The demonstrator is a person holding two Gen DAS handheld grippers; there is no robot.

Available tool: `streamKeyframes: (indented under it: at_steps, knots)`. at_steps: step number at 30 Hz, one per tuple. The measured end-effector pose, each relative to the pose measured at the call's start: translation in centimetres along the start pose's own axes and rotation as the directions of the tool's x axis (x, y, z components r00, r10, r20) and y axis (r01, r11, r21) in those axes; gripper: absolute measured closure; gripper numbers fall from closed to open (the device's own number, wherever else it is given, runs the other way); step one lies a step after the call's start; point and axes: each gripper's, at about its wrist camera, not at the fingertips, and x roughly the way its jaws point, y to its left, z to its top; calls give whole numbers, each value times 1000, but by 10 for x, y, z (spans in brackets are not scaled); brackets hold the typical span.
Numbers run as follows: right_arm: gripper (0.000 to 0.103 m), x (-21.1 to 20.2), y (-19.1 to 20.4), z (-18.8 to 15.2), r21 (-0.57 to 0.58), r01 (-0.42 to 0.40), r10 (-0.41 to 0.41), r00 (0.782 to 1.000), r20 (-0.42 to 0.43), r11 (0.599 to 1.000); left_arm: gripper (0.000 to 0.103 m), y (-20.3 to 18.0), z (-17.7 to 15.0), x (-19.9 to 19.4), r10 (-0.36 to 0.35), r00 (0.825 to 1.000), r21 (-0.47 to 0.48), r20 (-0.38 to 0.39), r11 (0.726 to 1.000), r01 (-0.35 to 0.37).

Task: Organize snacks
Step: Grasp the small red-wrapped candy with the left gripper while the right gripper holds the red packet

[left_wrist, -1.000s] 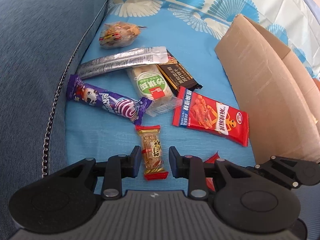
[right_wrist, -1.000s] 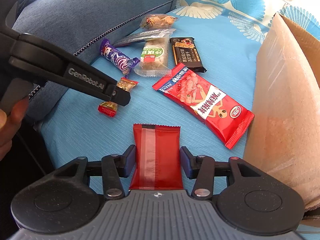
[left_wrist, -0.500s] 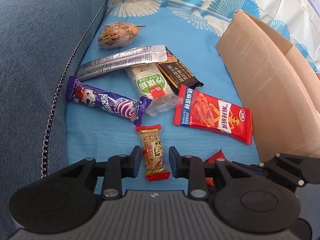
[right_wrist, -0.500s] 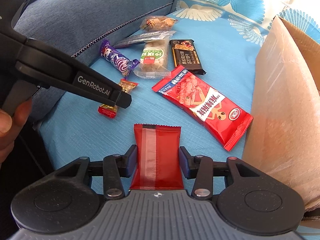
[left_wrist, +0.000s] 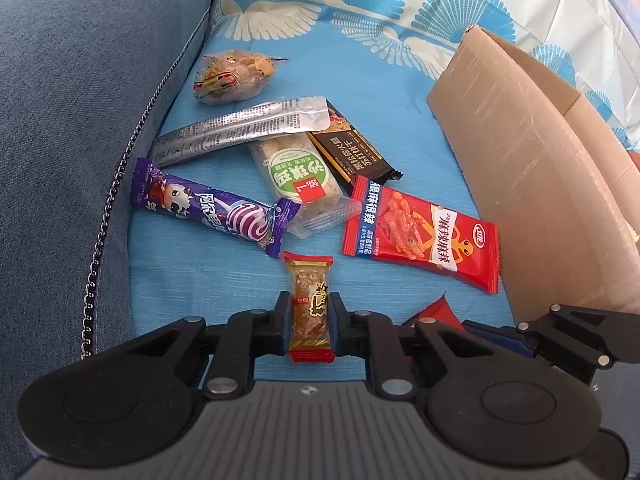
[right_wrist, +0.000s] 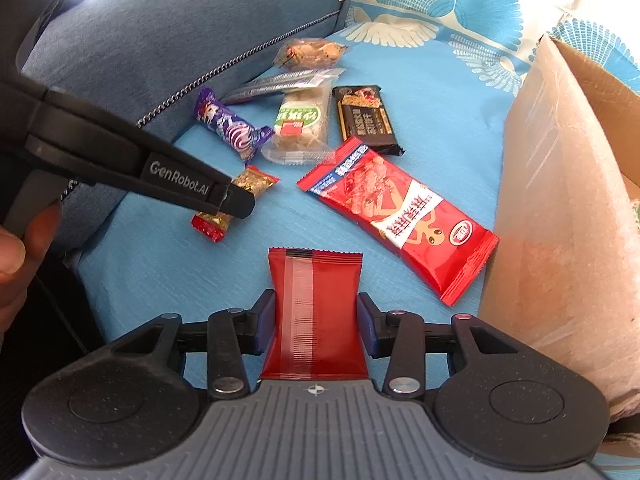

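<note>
Left gripper [left_wrist: 309, 314] clamped on a small nut bar [left_wrist: 310, 304] with red ends, jaws just closed in on it, bar poking out ahead between the fingers and lying on the blue sheet [left_wrist: 200, 280]. Right gripper [right_wrist: 316, 320] pinching a plain red packet [right_wrist: 316, 312] from both sides, pads touching its edges, packet flat on the sheet too.

Ahead of the left gripper: purple candy pack [left_wrist: 216, 210] a bit to the left, clear green-label cake [left_wrist: 304, 180] straight on, silver stick pack [left_wrist: 244, 128] lying across its far end, dark chocolate bar [left_wrist: 352, 152] tucked beside the cake. Clear bag of nuts [left_wrist: 234, 76] farthest out. Big red spicy-snack bag [left_wrist: 424, 234] ahead and to the right, near the cardboard box [left_wrist: 532, 184] standing at the right. Blue cushion [left_wrist: 80, 120] off to the left. Fingers [right_wrist: 16, 252] of a hand visible at the left edge of the right gripper's view, behind the left gripper.
</note>
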Motion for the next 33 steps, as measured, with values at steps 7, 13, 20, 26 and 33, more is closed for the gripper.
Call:
streamKeyframes:
  at_steps: [7, 13, 20, 26, 33]
  knots:
    - [59, 3, -10, 0, 25, 71, -70, 997, -30, 997, 84, 1, 0, 0, -1, 1000, -3, -4, 1000, 1]
    - [59, 0, -21, -3, 75, 68, -66, 997, -38, 995, 84, 1, 0, 0, -4, 1000, -7, -4, 1000, 4]
    - [59, -8, -15, -1, 53, 2, -3, 1000, 29, 999, 83, 1, 0, 3, 3, 1000, -4, -16, 1000, -3]
    - [59, -2, -11, 1, 44, 11, -11, 1000, 15, 999, 81, -2, 0, 6, 26, 999, 23, -26, 999, -25]
    - [59, -2, -12, -1, 40, 10, -11, 1000, 16, 999, 80, -10, -2, 9, 60, 998, 68, -31, 996, -57]
